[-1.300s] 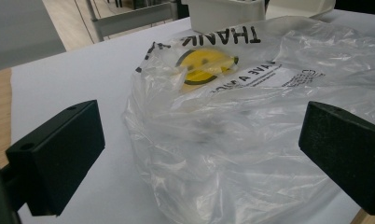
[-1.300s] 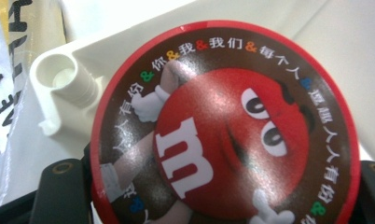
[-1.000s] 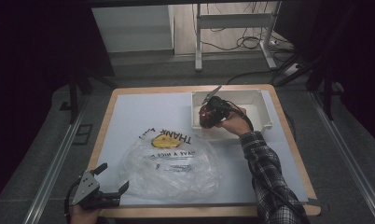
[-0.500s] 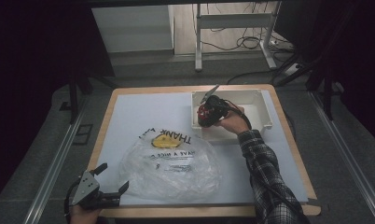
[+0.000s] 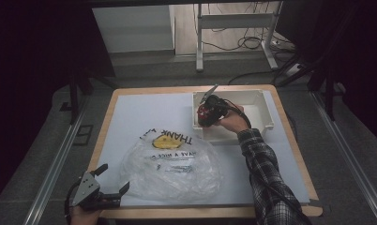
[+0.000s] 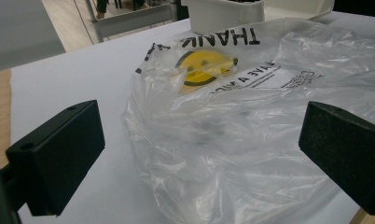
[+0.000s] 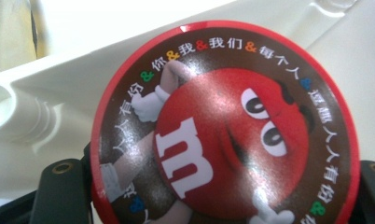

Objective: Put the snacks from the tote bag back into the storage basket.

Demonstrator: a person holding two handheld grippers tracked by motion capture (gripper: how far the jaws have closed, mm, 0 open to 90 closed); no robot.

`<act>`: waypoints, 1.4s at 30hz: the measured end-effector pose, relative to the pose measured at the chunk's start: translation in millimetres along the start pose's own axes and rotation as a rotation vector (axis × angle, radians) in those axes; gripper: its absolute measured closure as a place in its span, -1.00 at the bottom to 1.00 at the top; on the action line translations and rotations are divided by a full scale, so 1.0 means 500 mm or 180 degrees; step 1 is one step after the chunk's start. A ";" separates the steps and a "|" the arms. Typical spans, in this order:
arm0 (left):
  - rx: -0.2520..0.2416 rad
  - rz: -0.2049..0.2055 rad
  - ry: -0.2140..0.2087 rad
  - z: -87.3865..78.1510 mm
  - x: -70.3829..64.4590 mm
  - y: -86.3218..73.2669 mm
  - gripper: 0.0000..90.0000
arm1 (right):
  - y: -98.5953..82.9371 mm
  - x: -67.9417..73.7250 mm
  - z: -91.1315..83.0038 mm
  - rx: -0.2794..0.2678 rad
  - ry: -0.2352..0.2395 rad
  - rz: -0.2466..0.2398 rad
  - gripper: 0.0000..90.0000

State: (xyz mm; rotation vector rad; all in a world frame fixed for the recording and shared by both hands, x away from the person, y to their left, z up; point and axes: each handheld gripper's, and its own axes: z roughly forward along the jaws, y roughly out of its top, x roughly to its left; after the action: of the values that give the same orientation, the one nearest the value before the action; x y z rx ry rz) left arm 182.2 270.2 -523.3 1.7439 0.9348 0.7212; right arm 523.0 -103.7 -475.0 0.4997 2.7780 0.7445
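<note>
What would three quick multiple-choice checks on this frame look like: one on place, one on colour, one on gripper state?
1. Where is the right gripper?
A. At the white bin
B. On the plastic bag
C. Off the table

2. What colour is the rim of the round candy lid?
A. Blue
B. Red
C. Green

3. How does the left gripper stand?
A. Shut on the bag
B. Open, beside the plastic bag
C. Shut on a cup

Key: 1 A, the high view shows it at the bin's left end. 2 B, the red edge rings the lid. 3 B, its jaws stand apart with the bag beyond them.
</note>
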 end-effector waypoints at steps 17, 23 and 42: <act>-0.0003 -0.0007 -0.0005 0.000 0.000 0.000 -1.00 | 0.000 -0.008 0.029 0.0081 0.0051 -0.0052 -0.43; -0.0005 -0.0010 -0.0005 0.000 0.000 0.000 -1.00 | 0.000 -0.010 0.035 0.0089 0.0058 -0.0060 -0.43; 0.0002 -0.0008 -0.0005 0.000 0.000 0.000 -1.00 | -0.011 -0.025 0.052 0.0059 0.0154 -0.0004 -0.43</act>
State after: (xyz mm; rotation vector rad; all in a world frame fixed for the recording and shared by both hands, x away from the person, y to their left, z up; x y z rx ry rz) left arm 182.2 270.4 -523.5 1.7434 0.9362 0.7178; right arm 540.8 -101.4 -498.1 0.4896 2.8319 0.7406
